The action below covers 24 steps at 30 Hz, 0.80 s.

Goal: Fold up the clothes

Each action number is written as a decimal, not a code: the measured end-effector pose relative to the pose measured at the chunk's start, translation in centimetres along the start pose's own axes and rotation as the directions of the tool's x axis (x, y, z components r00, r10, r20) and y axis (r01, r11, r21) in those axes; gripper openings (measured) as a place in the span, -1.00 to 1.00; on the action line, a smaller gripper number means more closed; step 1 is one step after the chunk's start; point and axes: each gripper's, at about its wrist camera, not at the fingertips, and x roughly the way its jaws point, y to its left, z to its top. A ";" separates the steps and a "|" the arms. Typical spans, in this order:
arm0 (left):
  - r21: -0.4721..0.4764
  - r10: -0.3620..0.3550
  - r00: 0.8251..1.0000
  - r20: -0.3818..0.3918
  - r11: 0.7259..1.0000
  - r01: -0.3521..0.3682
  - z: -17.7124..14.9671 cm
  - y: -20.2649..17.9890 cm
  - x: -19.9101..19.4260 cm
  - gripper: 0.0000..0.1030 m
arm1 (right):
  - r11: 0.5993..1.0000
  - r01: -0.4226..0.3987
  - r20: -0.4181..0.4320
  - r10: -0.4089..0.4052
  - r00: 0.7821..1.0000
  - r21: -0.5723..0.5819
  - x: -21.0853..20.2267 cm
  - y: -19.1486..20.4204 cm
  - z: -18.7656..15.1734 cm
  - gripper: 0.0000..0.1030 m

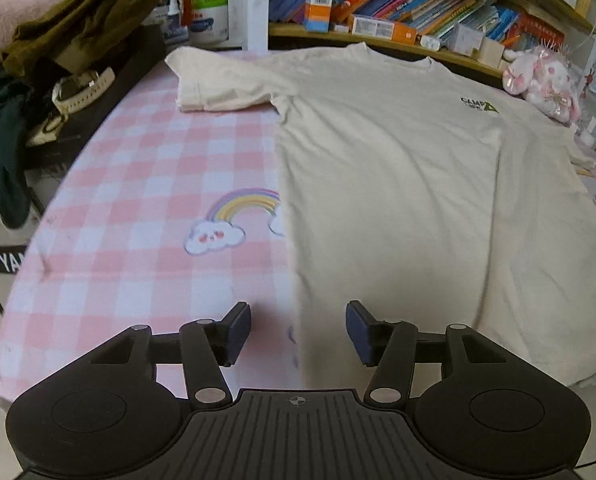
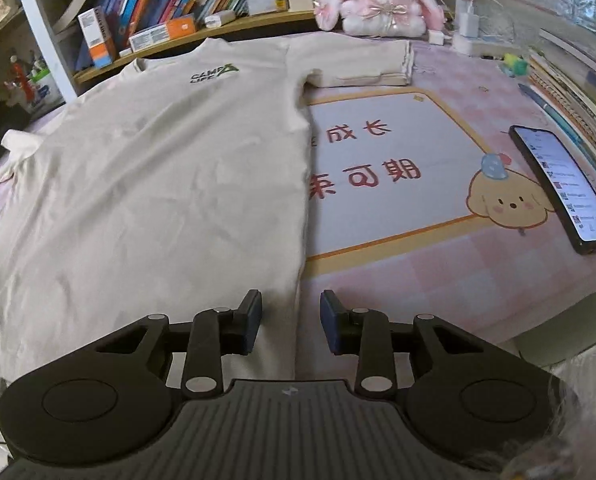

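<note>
Cream shirt (image 1: 418, 184) lying flat on the pink checked counter (image 1: 138, 184), its bottom edge hidden behind both tools, left tool (image 1: 298, 332) open and empty, right tool (image 2: 291, 322) open and empty, phone (image 2: 562, 188) partly cut off

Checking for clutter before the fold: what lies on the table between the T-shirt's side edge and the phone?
In the right wrist view, between the T-shirt and the phone lies only the tablecloth's printed panel with red characters and a cartoon puppy; no loose objects.
</note>
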 end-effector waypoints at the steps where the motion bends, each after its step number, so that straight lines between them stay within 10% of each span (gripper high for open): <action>1: 0.000 0.001 1.000 0.000 1.000 -0.001 -0.1 -0.3 0.0 -0.05 | 1.000 -0.003 -0.004 0.003 1.000 0.000 0.0 -0.1 0.1 -0.44; 2: 0.007 0.000 1.000 0.000 1.000 0.000 -0.1 -0.6 0.0 -0.08 | 1.000 -0.004 -0.011 0.004 1.000 -0.005 0.0 0.0 0.2 -0.50; 5: 0.026 0.012 1.000 0.010 1.000 -0.012 -0.1 -1.2 0.0 -0.98 | 1.000 -0.015 -0.025 0.014 1.000 -0.027 -0.1 0.0 0.4 -0.84; 11: -0.016 0.060 0.993 0.100 0.998 -0.059 0.7 0.0 -1.7 -0.98 | 0.995 0.098 0.132 -0.094 0.987 -0.028 -2.9 0.7 1.5 -0.88; 15: 0.024 0.052 0.996 0.069 0.998 -0.054 1.0 0.3 -0.9 -0.98 | 0.992 -0.052 0.186 0.074 0.980 -0.118 -4.9 2.5 2.8 -0.87; 19: 0.022 0.034 0.998 0.056 0.999 -0.035 0.9 -0.1 -0.5 -0.97 | 0.959 -0.257 0.060 0.265 0.962 -0.124 -3.9 3.4 3.1 -0.62; 24: 0.013 0.027 0.999 0.034 1.000 -0.028 0.7 0.2 0.1 -0.93 | 0.970 -0.232 0.001 0.233 0.972 -0.069 -3.3 1.1 2.3 -0.32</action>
